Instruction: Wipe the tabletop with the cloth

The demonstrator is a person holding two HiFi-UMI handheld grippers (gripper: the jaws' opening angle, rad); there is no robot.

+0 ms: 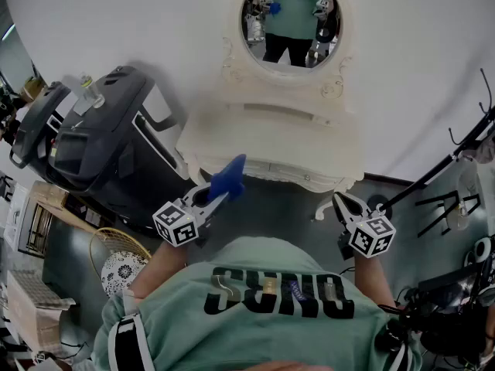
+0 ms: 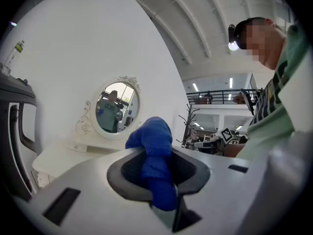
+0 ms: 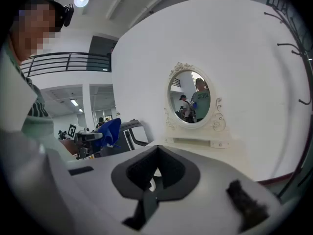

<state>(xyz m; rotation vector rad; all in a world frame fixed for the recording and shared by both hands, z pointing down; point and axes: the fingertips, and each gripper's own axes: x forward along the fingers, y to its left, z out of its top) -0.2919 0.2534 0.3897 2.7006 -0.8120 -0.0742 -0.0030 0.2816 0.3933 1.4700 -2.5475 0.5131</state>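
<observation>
The left hand-held gripper [image 1: 216,197] is clamped on the blue cloth [image 1: 229,178] near the vanity tabletop's [image 1: 271,141] front edge. The right hand-held gripper [image 1: 340,200] has its jaws together, empty.

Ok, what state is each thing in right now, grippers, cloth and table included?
Blue fabric cloth: bunched, held up in the air.
Left gripper: shut on the blue fabric cloth.
Right gripper: shut, empty.
Cream-white dressing tabletop: bare, cloth not touching it.
Oval white-framed mirror: upright at the back.
</observation>
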